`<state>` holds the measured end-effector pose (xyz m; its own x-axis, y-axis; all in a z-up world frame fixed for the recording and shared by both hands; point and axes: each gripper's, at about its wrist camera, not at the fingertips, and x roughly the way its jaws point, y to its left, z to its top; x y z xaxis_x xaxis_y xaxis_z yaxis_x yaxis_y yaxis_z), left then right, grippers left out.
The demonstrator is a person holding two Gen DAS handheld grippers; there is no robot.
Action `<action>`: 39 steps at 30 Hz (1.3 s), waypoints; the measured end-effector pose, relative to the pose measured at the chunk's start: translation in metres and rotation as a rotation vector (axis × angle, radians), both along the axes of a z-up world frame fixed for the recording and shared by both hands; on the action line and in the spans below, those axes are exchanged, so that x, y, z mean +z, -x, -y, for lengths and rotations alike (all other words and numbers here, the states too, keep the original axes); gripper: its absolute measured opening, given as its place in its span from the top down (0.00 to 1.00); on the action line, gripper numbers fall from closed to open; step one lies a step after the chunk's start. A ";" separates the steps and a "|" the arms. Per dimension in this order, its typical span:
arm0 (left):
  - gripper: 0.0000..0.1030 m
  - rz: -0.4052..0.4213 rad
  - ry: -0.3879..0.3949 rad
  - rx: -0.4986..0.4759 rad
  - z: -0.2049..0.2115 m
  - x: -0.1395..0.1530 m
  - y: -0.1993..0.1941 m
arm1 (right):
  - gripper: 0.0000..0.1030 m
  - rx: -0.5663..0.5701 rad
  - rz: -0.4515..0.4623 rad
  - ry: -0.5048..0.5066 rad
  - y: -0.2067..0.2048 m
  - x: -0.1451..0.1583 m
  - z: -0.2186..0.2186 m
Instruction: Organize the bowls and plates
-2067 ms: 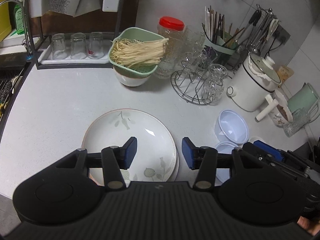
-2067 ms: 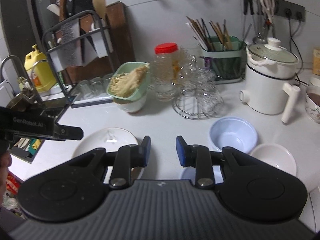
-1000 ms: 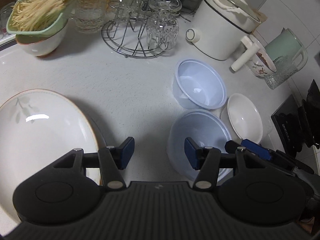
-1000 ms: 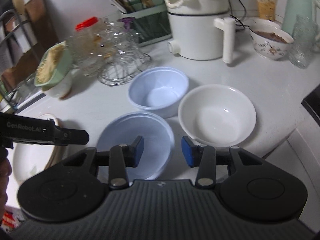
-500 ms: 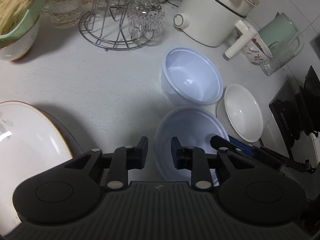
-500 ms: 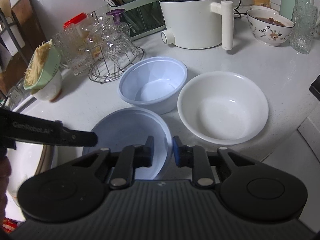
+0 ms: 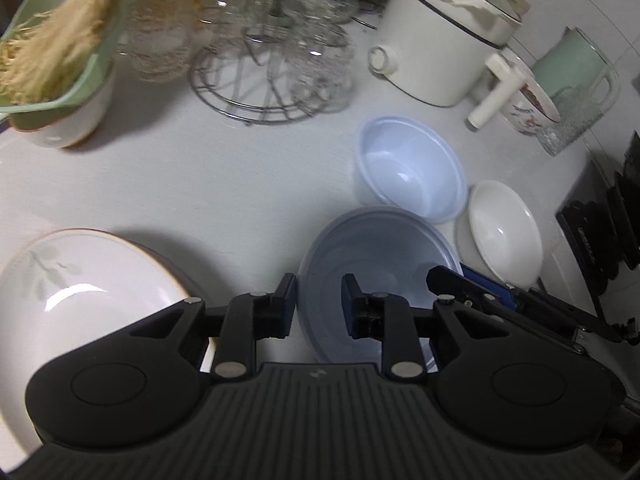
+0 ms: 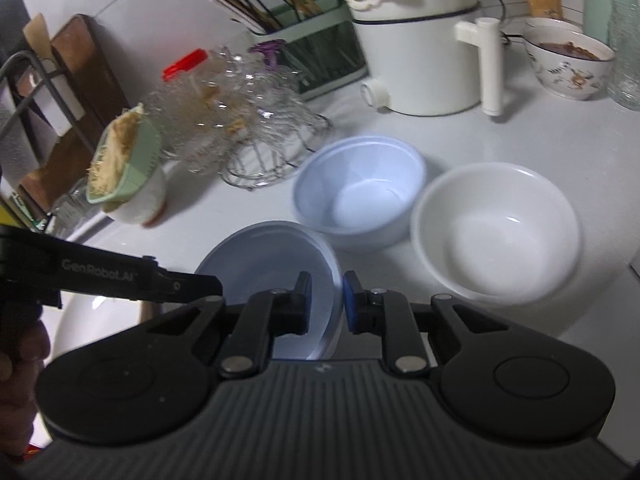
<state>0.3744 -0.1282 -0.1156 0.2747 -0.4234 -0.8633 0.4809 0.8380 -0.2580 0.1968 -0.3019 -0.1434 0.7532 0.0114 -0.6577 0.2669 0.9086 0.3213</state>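
A wide pale blue bowl (image 7: 380, 248) sits at the counter's front. My left gripper (image 7: 319, 300) is shut on its left rim. My right gripper (image 8: 326, 300) is shut on the right rim of the same bowl (image 8: 264, 256), and its tip shows in the left wrist view. Behind it stand a deeper pale blue bowl (image 8: 360, 188) and a white bowl (image 8: 496, 232), both empty and close together. A large white plate with a leaf pattern (image 7: 80, 280) lies to the left of the held bowl.
Behind the bowls stand a wire rack of glasses (image 7: 272, 72), a white cooker with a handle (image 7: 440, 52), a patterned bowl (image 8: 568, 60) and a chopstick holder (image 8: 304, 48). A green colander of noodles (image 7: 60, 60) rests on a bowl at the left. A dark stove edge (image 7: 600, 232) is at the right.
Both grippers moved from over the plate to the wide blue bowl, and their jaws closed on its opposite rims. In the last half second the grips have held.
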 end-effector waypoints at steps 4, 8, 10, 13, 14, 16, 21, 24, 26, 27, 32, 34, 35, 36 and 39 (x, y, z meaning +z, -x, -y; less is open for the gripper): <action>0.73 0.005 -0.010 0.035 -0.010 -0.002 -0.008 | 0.81 0.025 0.014 -0.004 -0.012 -0.001 -0.009; 0.72 0.016 -0.011 0.061 -0.019 -0.007 -0.016 | 0.81 0.050 0.012 0.001 -0.024 -0.005 -0.017; 0.72 0.022 -0.007 0.071 -0.023 -0.008 -0.018 | 0.81 0.062 0.018 0.012 -0.028 -0.007 -0.020; 0.72 0.019 -0.019 0.080 -0.027 -0.014 -0.020 | 0.80 0.082 0.023 0.021 -0.033 -0.010 -0.024; 0.72 0.021 -0.019 0.084 -0.028 -0.016 -0.020 | 0.79 0.087 0.022 0.022 -0.034 -0.012 -0.025; 0.72 0.033 -0.009 0.089 -0.031 -0.018 -0.020 | 0.79 0.094 0.021 0.026 -0.036 -0.014 -0.027; 0.71 0.052 0.003 0.108 -0.035 -0.017 -0.024 | 0.79 0.099 0.023 0.025 -0.040 -0.017 -0.030; 0.67 0.057 0.003 0.124 -0.038 -0.011 -0.025 | 0.79 0.099 0.031 0.019 -0.039 -0.015 -0.031; 0.66 0.063 0.000 0.134 -0.041 -0.005 -0.024 | 0.76 0.095 0.027 0.016 -0.039 -0.012 -0.030; 0.65 0.069 -0.006 0.136 -0.042 -0.002 -0.023 | 0.71 0.093 0.022 0.016 -0.039 -0.010 -0.030; 0.59 0.109 -0.021 0.149 -0.048 0.023 -0.017 | 0.51 0.098 0.032 0.015 -0.038 0.005 -0.028; 0.58 0.120 -0.019 0.154 -0.050 0.033 -0.013 | 0.51 0.096 0.031 0.025 -0.037 0.013 -0.026; 0.58 0.125 -0.015 0.157 -0.051 0.038 -0.011 | 0.51 0.097 0.032 0.026 -0.036 0.016 -0.026; 0.57 0.130 -0.012 0.160 -0.051 0.044 -0.009 | 0.51 0.097 0.033 0.027 -0.034 0.021 -0.024; 0.57 0.143 -0.001 0.170 -0.053 0.062 0.001 | 0.51 0.098 0.042 0.034 -0.029 0.036 -0.021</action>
